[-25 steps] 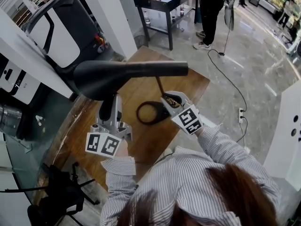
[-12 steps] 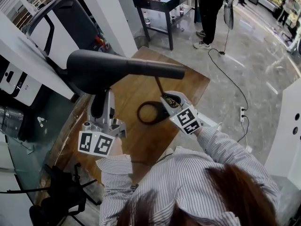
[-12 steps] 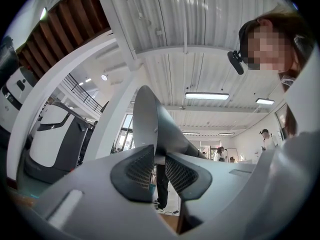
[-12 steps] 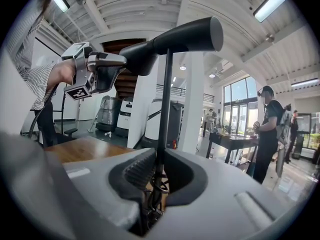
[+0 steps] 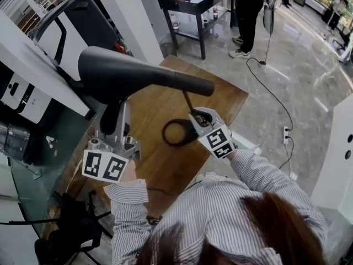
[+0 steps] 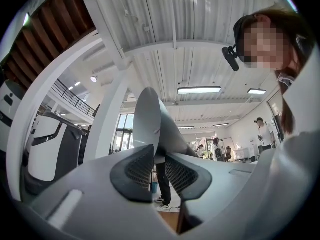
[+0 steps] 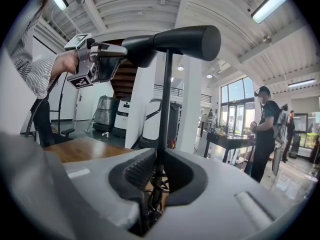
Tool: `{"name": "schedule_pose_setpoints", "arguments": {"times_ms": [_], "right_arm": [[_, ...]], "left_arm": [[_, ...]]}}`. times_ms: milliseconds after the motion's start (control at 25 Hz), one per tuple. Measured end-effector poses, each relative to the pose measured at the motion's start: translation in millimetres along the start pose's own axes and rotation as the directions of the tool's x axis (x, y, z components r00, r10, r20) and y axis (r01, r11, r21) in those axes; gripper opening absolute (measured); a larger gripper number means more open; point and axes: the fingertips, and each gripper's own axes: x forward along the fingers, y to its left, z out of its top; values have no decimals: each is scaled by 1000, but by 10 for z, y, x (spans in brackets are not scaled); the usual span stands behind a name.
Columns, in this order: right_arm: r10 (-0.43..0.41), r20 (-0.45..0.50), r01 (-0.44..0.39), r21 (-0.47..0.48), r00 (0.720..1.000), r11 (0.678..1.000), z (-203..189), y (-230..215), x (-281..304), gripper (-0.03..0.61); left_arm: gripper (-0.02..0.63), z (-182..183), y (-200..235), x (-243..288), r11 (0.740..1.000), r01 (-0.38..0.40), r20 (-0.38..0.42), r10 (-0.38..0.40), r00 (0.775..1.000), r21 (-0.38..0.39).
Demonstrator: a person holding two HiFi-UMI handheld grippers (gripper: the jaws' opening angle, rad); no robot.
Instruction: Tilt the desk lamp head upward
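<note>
Here, a matte, flared lamp head (image 5: 129,75) tops a thin stem (image 7: 165,109).

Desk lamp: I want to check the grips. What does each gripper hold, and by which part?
Left gripper: shut on the lamp head, at its wide end's edge. Right gripper: shut on the thin stem, low down.

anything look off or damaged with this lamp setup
Nothing stands out. The ring base sits on the wooden table. The right gripper is shut on the stem, and the left gripper on the wide end of the lamp head. No damage or spill shows.
</note>
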Motion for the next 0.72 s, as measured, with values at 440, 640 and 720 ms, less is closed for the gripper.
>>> {"name": "schedule_pose_setpoints", "arguments": {"times_ms": [440,640,720], "right_arm": [[-16,-6,16,4,1000,1000,-16,27,-26,49],[-16,-2,16,-7,1000,1000,-20,29,-18,49],[-3,-1,3,-13,1000,1000,-28,22,-20,49]], "left_arm": [[55,194,-96,38,997,27,-11,-26,1000,66],[55,218,-122,40,992,30,-27,-27,999,123],[55,201,-129,32,990,25,-26,-21,999,141]]}}
